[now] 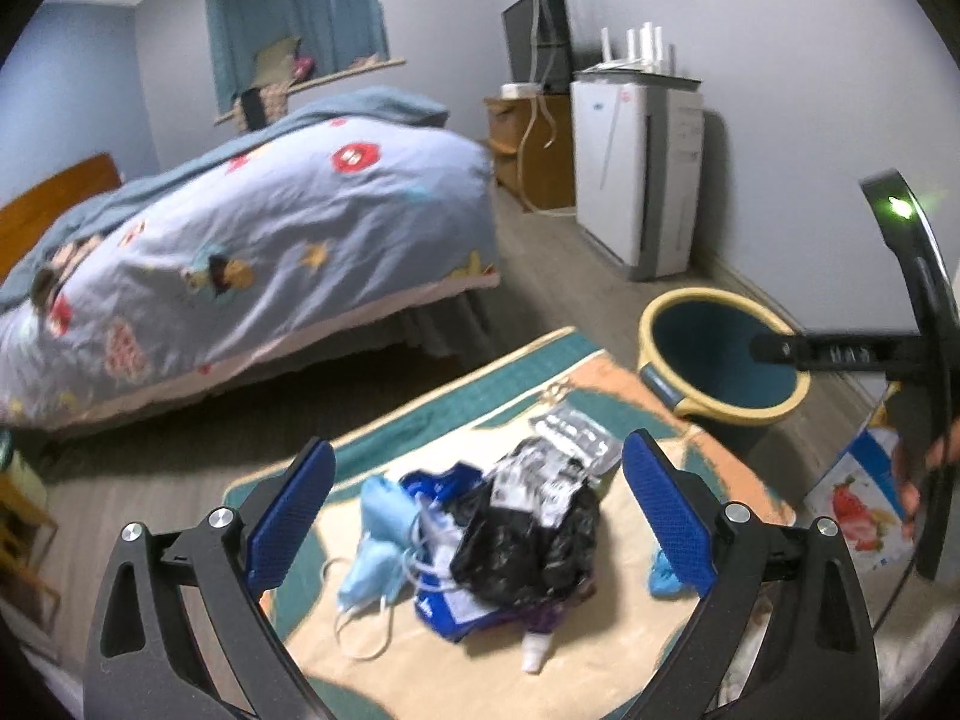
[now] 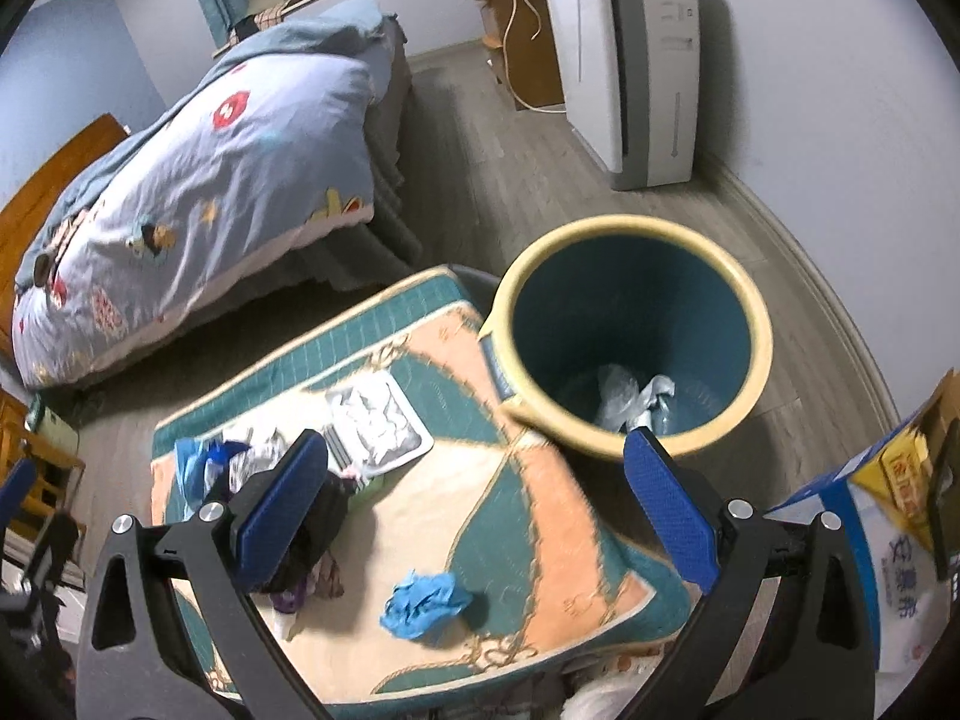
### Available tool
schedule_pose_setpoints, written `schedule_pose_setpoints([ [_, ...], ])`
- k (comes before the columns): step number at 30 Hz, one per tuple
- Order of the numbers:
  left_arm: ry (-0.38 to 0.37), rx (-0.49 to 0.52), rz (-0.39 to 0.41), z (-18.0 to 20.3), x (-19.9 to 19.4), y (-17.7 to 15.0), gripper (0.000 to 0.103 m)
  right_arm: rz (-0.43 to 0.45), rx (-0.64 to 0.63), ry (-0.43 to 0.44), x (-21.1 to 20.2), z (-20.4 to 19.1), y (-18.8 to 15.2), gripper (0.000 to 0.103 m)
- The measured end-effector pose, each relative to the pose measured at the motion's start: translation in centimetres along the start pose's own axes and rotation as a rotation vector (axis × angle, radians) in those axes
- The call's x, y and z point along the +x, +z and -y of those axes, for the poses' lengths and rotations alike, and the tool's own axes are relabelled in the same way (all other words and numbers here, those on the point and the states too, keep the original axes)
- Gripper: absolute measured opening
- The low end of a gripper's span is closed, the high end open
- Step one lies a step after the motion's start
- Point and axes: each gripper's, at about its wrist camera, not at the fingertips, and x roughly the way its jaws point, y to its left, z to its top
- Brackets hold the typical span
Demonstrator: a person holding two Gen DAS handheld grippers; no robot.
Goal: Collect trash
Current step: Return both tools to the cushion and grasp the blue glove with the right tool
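- the trash is a heap on the patterned mat (image 1: 492,648): a black plastic bag (image 1: 528,546) on top, a light blue face mask (image 1: 375,546) on the side away from the bin, a silver blister pack (image 1: 576,435) on the side toward the bin.
- a crumpled blue glove (image 2: 429,603) lies apart from the heap, nearer the bin.
- the bin (image 2: 762,324), teal inside with a cream rim, stands just beside the mat's edge and already holds some pale crumpled scraps (image 2: 630,396).
- left claw (image 1: 480,516) is spread wide and empty, hanging over the heap with the black bag between its blue pads.
- right claw (image 2: 477,501) is also wide and empty, between glove and bin.
- judged step: choosing the next piece; the left needs to drop onto the black bag and close, or the right onto the glove.
- only the right wrist view shows the bin's contents and the whole glove; only the left shows the mask and the heap clearly.
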Motion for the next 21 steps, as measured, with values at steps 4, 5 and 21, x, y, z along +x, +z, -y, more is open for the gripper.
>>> schedule_pose_setpoints([
  [4,-0.008,-0.036,-0.013,-1.1,0.3,-0.6,0.096,-0.024,-0.017,-0.004,1.2,-1.3,-2.0,0.097],
  [5,-0.006,-0.034,-0.016,-1.2,0.4,-0.7,0.096,-0.029,-0.021,-0.010,1.5,-1.5,-2.4,0.097],
  [21,0.026,-0.090,-0.091,-4.1,2.6,-1.9,0.096,-0.281,-0.025,-0.085,9.3,-2.1,-9.5,0.082],
])
